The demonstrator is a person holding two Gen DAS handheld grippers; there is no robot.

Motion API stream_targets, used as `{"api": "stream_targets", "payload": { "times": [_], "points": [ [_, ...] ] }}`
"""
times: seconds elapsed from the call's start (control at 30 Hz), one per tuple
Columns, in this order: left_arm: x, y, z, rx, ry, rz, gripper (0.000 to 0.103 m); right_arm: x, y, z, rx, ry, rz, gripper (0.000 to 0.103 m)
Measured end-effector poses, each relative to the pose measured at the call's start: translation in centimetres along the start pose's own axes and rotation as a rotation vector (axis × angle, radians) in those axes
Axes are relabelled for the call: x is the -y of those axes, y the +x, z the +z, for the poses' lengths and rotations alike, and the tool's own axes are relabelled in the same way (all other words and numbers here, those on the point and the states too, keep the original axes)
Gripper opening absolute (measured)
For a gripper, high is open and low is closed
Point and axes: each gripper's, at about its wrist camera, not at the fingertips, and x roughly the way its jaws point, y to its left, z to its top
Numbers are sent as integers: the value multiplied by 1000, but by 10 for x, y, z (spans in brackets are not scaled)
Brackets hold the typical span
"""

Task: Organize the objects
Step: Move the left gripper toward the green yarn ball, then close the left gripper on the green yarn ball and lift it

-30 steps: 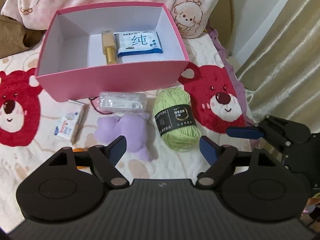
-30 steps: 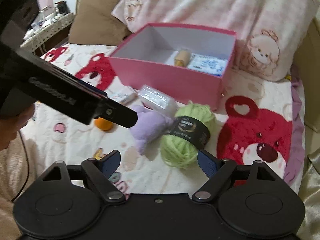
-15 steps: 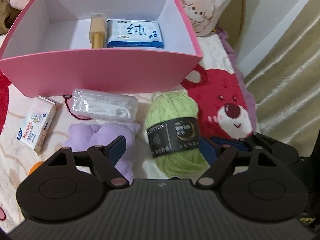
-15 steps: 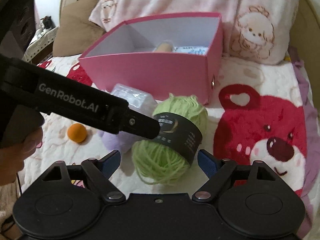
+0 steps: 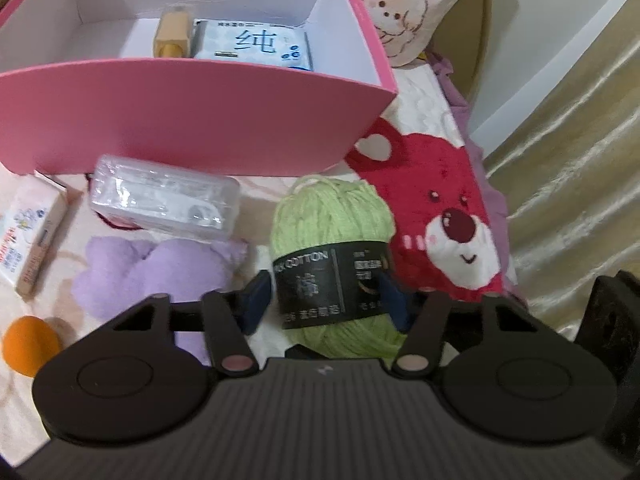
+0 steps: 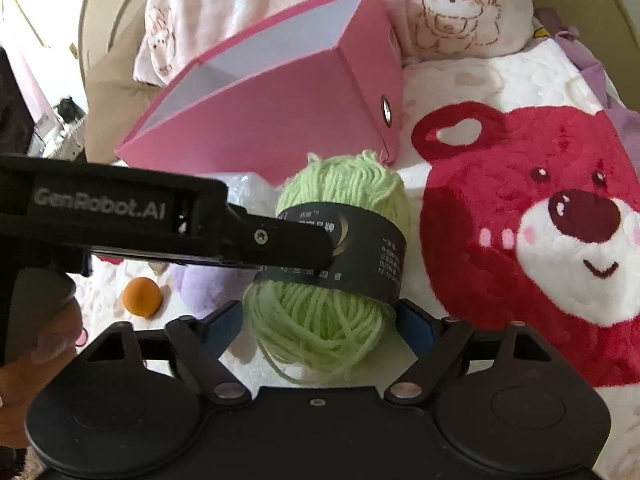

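1. Both our grippers have closed in on the green yarn ball with the black paper band (image 5: pixel 332 264), lying before the pink cardboard box (image 5: pixel 192 120).
2. Our left gripper (image 5: pixel 324 300) clamps it; our right gripper (image 6: pixel 320 324) seems merely spread around it.

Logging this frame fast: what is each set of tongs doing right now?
Left tongs: fingers on both sides of the green yarn ball, touching its black band; looks gripped.
Right tongs: open, straddling the yarn, not clamped.

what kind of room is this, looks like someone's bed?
Most likely a bedroom, on a bed: a plush blanket with red bear faces, cartoon-print pillows against it, and shiny beige curtains alongside.
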Motion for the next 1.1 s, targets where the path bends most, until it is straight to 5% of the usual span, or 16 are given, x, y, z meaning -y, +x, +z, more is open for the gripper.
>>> {"api": "stream_targets", "payload": {
  "times": [0.13, 0.37, 0.53, 1.1],
  "points": [
    [1, 0, -4, 7, -10, -10, 48, 0, -4, -5, 22, -31, -14, 67],
    [-2, 6, -9, 27, -50, 7, 53, -2, 4, -5, 24, -46, -49, 65],
    [2, -1, -9, 23, -44, -9, 47, -8, -1, -4, 19, -55, -63, 61],
    [30, -118, -1, -11, 6, 45, 46, -80, -71, 22, -67, -90, 64, 62]
  ]
}}
